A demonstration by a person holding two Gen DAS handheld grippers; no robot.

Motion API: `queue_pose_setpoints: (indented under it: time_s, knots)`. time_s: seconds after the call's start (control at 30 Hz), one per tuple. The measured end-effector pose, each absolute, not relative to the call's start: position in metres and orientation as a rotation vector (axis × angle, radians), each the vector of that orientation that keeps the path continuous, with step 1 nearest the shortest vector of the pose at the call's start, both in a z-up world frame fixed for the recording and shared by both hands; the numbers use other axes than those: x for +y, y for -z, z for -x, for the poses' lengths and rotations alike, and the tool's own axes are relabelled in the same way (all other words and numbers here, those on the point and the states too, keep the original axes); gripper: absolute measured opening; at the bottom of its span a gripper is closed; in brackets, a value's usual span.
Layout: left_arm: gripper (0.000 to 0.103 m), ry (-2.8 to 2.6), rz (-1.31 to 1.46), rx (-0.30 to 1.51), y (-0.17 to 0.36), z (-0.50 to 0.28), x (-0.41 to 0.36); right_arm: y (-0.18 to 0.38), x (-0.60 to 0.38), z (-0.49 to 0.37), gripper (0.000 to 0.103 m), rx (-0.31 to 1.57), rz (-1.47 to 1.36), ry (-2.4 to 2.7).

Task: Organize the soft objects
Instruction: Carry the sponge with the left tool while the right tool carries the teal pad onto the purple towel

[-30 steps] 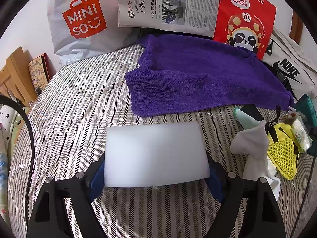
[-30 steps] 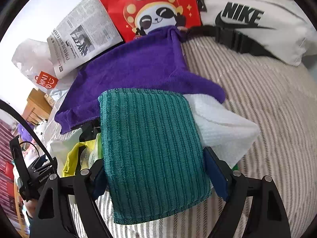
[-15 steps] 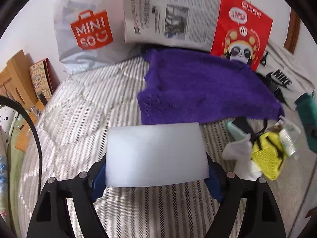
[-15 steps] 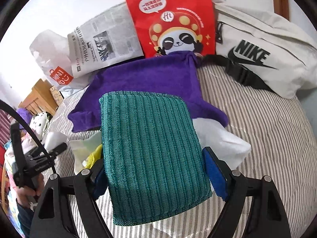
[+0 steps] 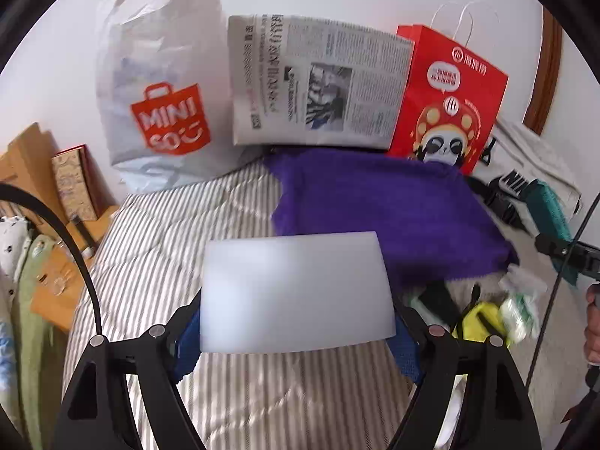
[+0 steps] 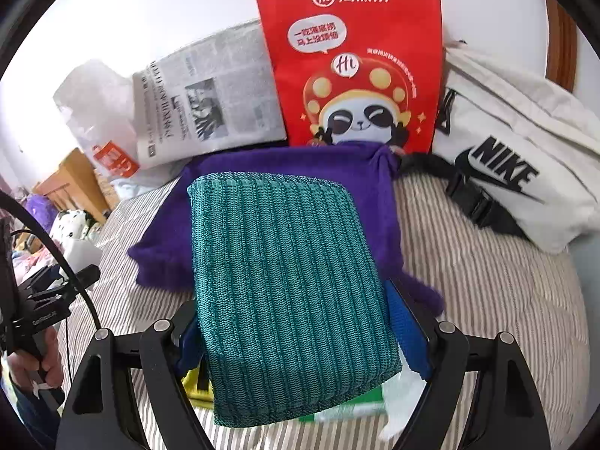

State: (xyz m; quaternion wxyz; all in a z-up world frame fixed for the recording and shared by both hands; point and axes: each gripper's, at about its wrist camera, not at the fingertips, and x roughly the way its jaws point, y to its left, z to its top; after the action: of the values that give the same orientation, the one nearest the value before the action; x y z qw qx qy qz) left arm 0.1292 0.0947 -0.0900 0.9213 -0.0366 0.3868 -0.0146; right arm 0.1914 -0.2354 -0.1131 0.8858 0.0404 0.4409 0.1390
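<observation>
A white foam block (image 5: 296, 292) sits clamped between the blue pads of the left gripper (image 5: 296, 332), held above the striped bedcover (image 5: 157, 262). The jaws are spread wide to take its full width and press on both side edges. A green knitted sponge (image 6: 285, 285) is gripped the same way by the right gripper (image 6: 296, 341), its long side pointing away from the camera, with the blue pads tight against its lower flanks.

Beyond both held pieces a purple towel (image 5: 378, 206) lies spread on the bedcover, rumpled at its near edge. In the left view, to the right of the foam block, a yellow mesh item (image 5: 476, 318) and a small green-and-white packet (image 5: 519, 311) lie close together, blurred. In the right view a bit of white cloth (image 6: 403, 397) shows beneath the sponge.

Along the wall behind the towel stand a white plastic shopping bag (image 5: 157, 86) with an orange logo, a folded newspaper (image 5: 318, 86), and a red paper bag (image 6: 348, 63) printed with a panda. To the right of the red bag rests a pale waist bag (image 6: 517, 150) with a black strap and buckle.
</observation>
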Motion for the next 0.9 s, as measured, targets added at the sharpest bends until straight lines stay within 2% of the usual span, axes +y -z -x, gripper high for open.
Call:
queue_pose_setpoints:
  time_s: [0.43,0.9]
  knots:
    - [0.081,0.096,0.096,0.818,0.084,-0.223,0.080,0.113,-0.215,-0.276,0.083,0.946,0.005,-0.230]
    - [0.081,0.097,0.058,0.903,0.112,-0.294,0.065,0.180,-0.198,-0.373,0.083,1.101,0.091,-0.183]
